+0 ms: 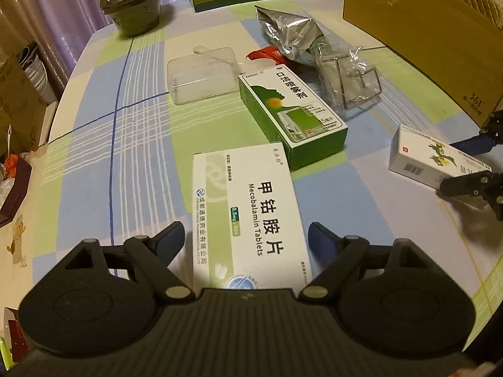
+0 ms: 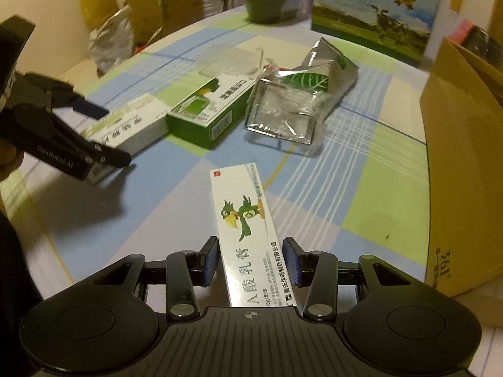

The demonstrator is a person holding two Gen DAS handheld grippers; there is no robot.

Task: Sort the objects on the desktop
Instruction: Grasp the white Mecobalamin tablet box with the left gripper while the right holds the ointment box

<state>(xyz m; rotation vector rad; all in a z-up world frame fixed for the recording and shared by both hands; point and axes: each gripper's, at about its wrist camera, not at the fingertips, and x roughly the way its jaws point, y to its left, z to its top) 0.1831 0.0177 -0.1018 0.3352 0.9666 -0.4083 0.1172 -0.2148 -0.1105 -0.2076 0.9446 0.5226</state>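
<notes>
1. Left wrist view first: far left, the desk [image 1: 94, 163] edge curves away close behind the clutter, so anything shoved that way could slide off the checked cloth.
2. Moving in, the left gripper [image 1: 246, 235] stands wide, its blue pads either side of the white tablet box [image 1: 248, 216] with gaps showing on both sides. That box is flat and broad; a squeeze across its width may bow the card, or the jaws may skate over the top face if they come down too high.
3. Just beyond, the green spray box [image 1: 292, 116] lies with its corner touching or nearly touching the tablet box. Drag the white one forward and the green one likely gets nudged along.
4. Further right, the crumpled clear packaging [image 1: 349, 78] and silver foil bag [image 1: 289, 34] sit in a loose heap. Light, slippery stuff, and I'd judge it apt to shift at any bump.
5. Right wrist view now: the right gripper [image 2: 250, 260] is open around the long ointment box [image 2: 251, 238], pads near each long side but not pressing. The box runs slightly askew to the jaws, so closing could twist it rather than pinch it square.
6. Far right, the brown carton [image 2: 465, 157] stands close by; a wide swing with that long box risks clipping its wall.
</notes>
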